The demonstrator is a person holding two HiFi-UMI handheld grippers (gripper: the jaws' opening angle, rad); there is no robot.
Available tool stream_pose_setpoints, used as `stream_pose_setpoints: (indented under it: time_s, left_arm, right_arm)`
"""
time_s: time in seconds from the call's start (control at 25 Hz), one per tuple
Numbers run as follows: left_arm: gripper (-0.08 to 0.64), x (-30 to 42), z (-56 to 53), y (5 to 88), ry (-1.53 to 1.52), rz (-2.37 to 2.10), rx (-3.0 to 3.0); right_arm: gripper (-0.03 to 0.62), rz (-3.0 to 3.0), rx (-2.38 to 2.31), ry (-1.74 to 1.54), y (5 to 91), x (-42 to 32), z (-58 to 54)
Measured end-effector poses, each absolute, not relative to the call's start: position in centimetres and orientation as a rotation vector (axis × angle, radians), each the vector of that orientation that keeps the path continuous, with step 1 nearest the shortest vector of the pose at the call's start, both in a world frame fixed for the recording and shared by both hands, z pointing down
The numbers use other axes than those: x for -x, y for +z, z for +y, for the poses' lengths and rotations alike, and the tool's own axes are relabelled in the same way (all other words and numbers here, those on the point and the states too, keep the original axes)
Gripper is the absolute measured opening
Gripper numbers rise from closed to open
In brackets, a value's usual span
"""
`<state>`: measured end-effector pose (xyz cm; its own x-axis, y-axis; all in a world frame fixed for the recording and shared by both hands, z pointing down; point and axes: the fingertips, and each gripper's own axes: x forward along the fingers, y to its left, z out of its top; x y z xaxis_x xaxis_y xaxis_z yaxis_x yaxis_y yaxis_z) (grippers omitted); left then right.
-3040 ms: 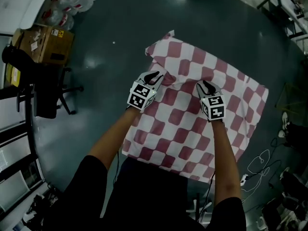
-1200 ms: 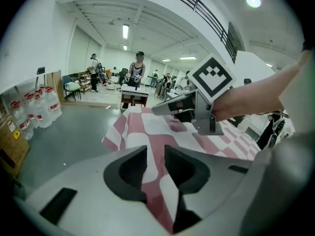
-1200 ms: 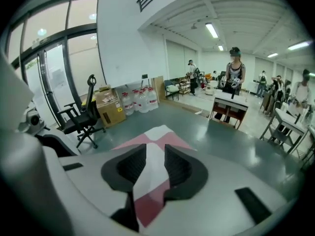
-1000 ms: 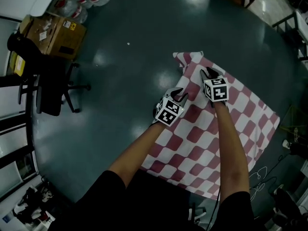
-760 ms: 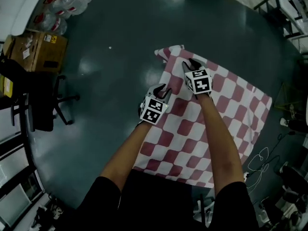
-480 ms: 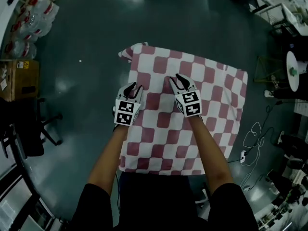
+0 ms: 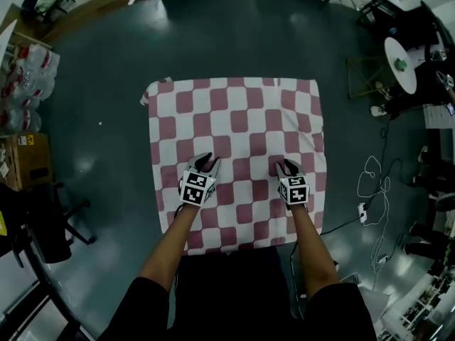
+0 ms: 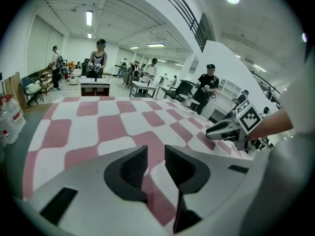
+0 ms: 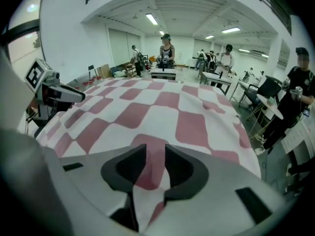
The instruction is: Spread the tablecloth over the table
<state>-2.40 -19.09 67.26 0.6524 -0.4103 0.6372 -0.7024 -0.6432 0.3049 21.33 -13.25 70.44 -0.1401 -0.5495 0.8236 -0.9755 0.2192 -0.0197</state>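
Observation:
A red-and-white checked tablecloth (image 7: 234, 119) lies nearly flat and square over the table, hiding the top. Its far left corner (image 7: 147, 96) is slightly crumpled. My left gripper (image 7: 206, 163) sits over the near left part of the cloth, and my right gripper (image 7: 283, 168) over the near right part. In the left gripper view the jaws (image 8: 156, 154) stand apart with flat cloth (image 8: 98, 127) showing through the gap. The right gripper view shows the same: jaws (image 9: 156, 154) apart, a red square of cloth (image 9: 162, 107) beneath. Neither grips anything.
Dark floor surrounds the table. To the left are a cardboard box (image 7: 18, 158), packs of bottles (image 7: 21, 77) and an office chair (image 7: 43, 219). Cables (image 7: 373, 190) and a round white stand (image 7: 402, 62) lie to the right. Several people stand in the background.
Both grippers have drawn back from the cloth's far left part to its near edge, the right one swinging far to the right. The cloth now sits square in view.

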Motion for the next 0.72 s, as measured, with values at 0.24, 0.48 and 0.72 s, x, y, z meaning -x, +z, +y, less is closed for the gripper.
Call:
stream_pose_setpoints:
  time_s: [0.24, 0.48, 0.72]
  left_arm:
    - [0.109, -8.5, -14.5, 66.8, 0.759, -0.741, -2.379]
    - [0.110, -19.0, -15.9, 66.3, 0.748, -0.711, -2.425]
    - [0.119, -27.9, -19.4, 66.4, 0.675, -0.698, -2.394]
  right_arm:
    - [0.130, -1.930, -1.297, 0.730, 70.9, -22.2, -12.0]
    - [0.129, -2.071, -1.380, 0.671, 65.6, -29.4, -18.5]
    - [0.130, -2.030, -1.334, 0.697, 67.5, -37.3, -28.9]
